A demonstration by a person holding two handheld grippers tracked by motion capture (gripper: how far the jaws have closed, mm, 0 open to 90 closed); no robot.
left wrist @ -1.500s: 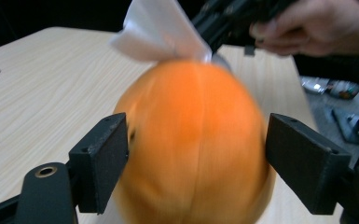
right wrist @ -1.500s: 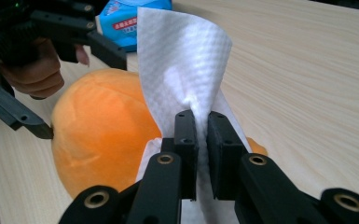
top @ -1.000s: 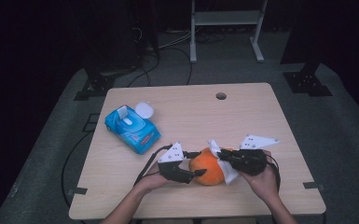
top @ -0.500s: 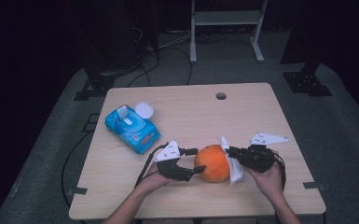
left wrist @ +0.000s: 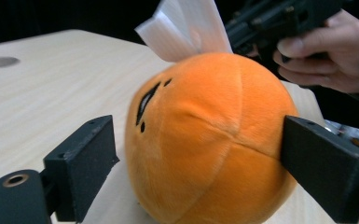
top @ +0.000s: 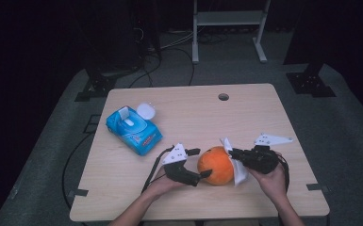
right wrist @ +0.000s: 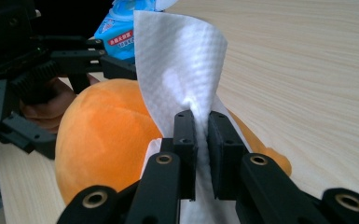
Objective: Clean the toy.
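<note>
Orange plush ball (top: 216, 165) near front edge of tabletop (top: 193, 113), a gripper on each side.

L gripper (top: 196, 165) sits on the ball's left w/ jaws spread wide; in the left gripper view one jaw presses the ball's side, the other stands just clear of it. R gripper (top: 232, 153) is at the ball's right, jaws pinched tight on a white tissue (right wrist: 182, 70) that stands up between them and lies against the ball. Ball has a small black stitched face (left wrist: 147, 98). Blue wet-wipe pack (top: 133, 130), lid flipped open, lies toward the left edge, well apart from the ball. Round hole (top: 223, 97) near the back edge.
</note>
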